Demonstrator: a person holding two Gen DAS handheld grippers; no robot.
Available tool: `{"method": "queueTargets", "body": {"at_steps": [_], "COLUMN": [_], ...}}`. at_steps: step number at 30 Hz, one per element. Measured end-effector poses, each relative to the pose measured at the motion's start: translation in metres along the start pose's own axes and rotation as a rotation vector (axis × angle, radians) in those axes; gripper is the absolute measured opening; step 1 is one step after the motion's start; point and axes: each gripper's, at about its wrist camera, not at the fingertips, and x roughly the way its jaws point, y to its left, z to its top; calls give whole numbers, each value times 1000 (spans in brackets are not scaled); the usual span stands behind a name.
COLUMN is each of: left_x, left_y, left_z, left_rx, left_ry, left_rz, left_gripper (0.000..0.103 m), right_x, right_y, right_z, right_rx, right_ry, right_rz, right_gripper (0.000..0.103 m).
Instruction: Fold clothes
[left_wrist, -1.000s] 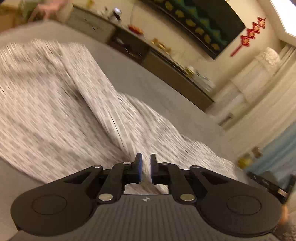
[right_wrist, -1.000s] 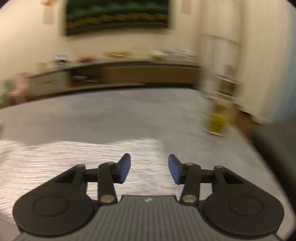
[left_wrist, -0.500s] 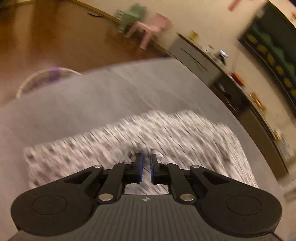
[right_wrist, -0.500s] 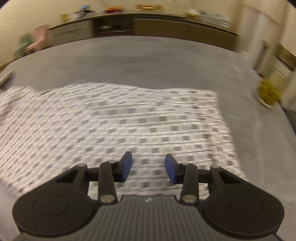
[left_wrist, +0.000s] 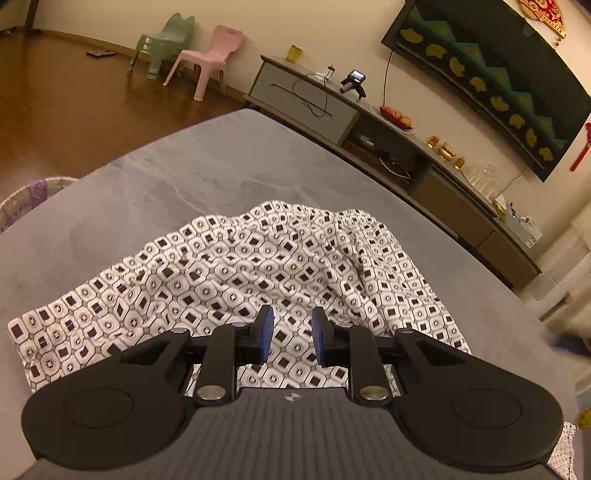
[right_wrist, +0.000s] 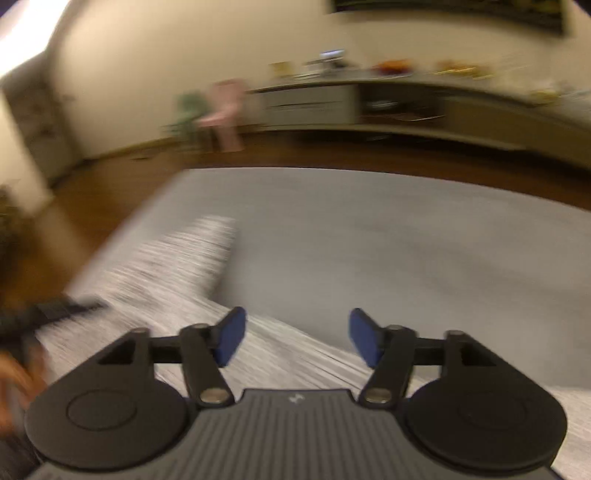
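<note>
A white garment with a black square pattern (left_wrist: 236, 273) lies folded and a little rumpled on the grey surface (left_wrist: 177, 177). My left gripper (left_wrist: 292, 338) hovers over its near edge, open, with nothing between its blue pads. In the blurred right wrist view the same garment (right_wrist: 166, 269) lies at the lower left. My right gripper (right_wrist: 297, 338) is wide open and empty above the garment's edge and the grey surface (right_wrist: 406, 240).
A woven basket (left_wrist: 22, 195) stands off the left edge of the surface. A long low cabinet (left_wrist: 388, 147) runs along the far wall with small items on top. A green chair (left_wrist: 166, 40) and a pink chair (left_wrist: 210, 59) stand on the wooden floor.
My left gripper was shut on the garment and has opened, leaving the cloth lying on the surface. My right gripper has swung left and opened wider.
</note>
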Motion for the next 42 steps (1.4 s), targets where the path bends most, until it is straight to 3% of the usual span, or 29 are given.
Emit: {"method": "queueTargets", "body": {"at_steps": [2, 6, 7, 9, 10, 11, 14, 16, 18, 21, 24, 28, 30, 32, 33, 36, 38, 40, 42], "left_x": [-1, -5, -6, -6, -5, -5, -11, -18, -23, -22, -19, -17, -15, -13, -12, -12, -12, -11, -13], "left_y": [5, 14, 16, 17, 18, 20, 37, 53, 67, 75, 64, 29, 13, 12, 17, 38, 44, 47, 46], "left_z": [-1, 0, 1, 3, 4, 6, 12, 17, 21, 21, 20, 25, 27, 30, 31, 35, 36, 38, 39], "left_rx": [-19, -66, -75, -80, -82, -86, -172, -252, -313, -344, -277, -67, 33, 50, 22, -74, -114, -144, -154], "left_ry": [5, 10, 12, 13, 12, 10, -22, -56, -84, -73, -57, -69, -76, -85, -82, -83, -83, -81, -83], "left_rz": [-9, -43, -54, -68, -72, -73, -93, -102, -107, -140, -161, -160, -130, -69, -51, -25, -16, -22, -43], "left_gripper": [24, 24, 24, 24, 24, 24, 25, 38, 43, 49, 54, 66, 68, 68, 68, 68, 68, 68, 68], "right_x": [57, 136, 148, 159, 160, 153, 119, 91, 77, 84, 101, 105, 102, 92, 87, 70, 70, 79, 96], "right_y": [15, 26, 29, 34, 40, 47, 87, 124, 159, 192, 210, 241, 248, 238, 232, 182, 139, 104, 92], "right_z": [26, 43, 43, 41, 40, 39, 33, 18, -7, -44, -71, -105, -116, -106, -100, -59, -38, -27, -16], "right_rx": [31, 106, 112, 98, 80, 54, -61, -182, -319, -503, -670, -880, -945, -825, -760, -333, -24, 213, 297], "right_ry": [61, 178, 200, 215, 212, 185, 86, 36, 40, 74, 73, 5, -13, -2, 4, 40, 64, 78, 91], "right_rz": [65, 69, 68, 42, 39, 34, 63, 120, 138, 67, -5, -30, -28, 26, 54, 168, 246, 295, 296], "right_gripper": [78, 77, 71, 44, 15, 3, 2, 2, 2, 2, 2, 2, 12, 44, 48, 52, 62, 64, 63]}}
